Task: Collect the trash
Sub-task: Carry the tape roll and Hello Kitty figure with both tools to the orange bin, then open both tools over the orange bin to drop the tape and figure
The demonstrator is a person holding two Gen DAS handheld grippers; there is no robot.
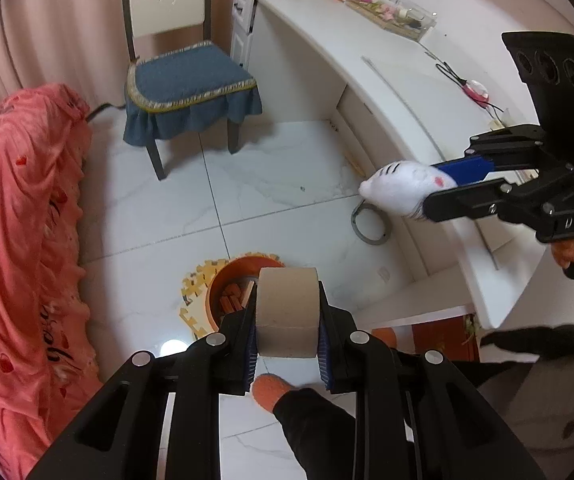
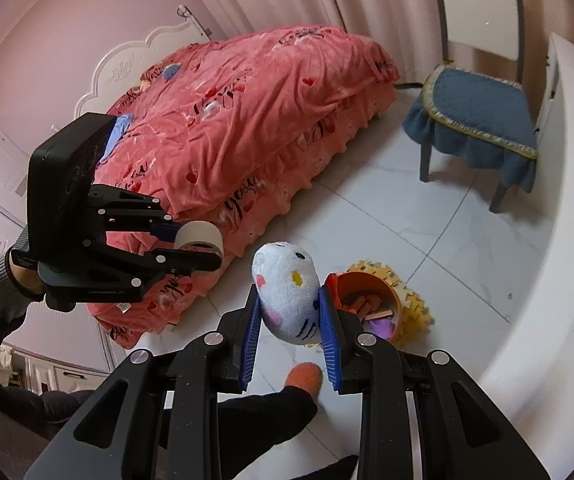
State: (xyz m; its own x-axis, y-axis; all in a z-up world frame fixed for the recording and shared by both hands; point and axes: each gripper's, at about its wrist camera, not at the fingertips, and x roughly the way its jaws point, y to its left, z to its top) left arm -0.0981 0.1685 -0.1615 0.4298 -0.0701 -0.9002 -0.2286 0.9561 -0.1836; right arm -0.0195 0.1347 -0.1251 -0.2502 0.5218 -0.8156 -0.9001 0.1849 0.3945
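My left gripper (image 1: pixel 287 316) is shut on a beige tape roll (image 1: pixel 287 312) and holds it in the air above an orange bin (image 1: pixel 227 280) on the floor. The roll also shows in the right wrist view (image 2: pixel 199 236). My right gripper (image 2: pixel 289 308) is shut on a white cat-face plush toy (image 2: pixel 287 292), held above the floor just left of the orange bin (image 2: pixel 379 292). In the left wrist view the plush toy (image 1: pixel 399 188) hangs in front of the desk. The bin holds wooden pieces and paper scraps.
A yellow foam mat (image 1: pixel 191 284) lies under the bin. A bed with a pink blanket (image 2: pixel 227 112) is on the left. A chair with a blue cushion (image 1: pixel 187 80) stands beyond. A white desk (image 1: pixel 367 60) runs along the right. My orange-slippered foot (image 1: pixel 269 390) is below.
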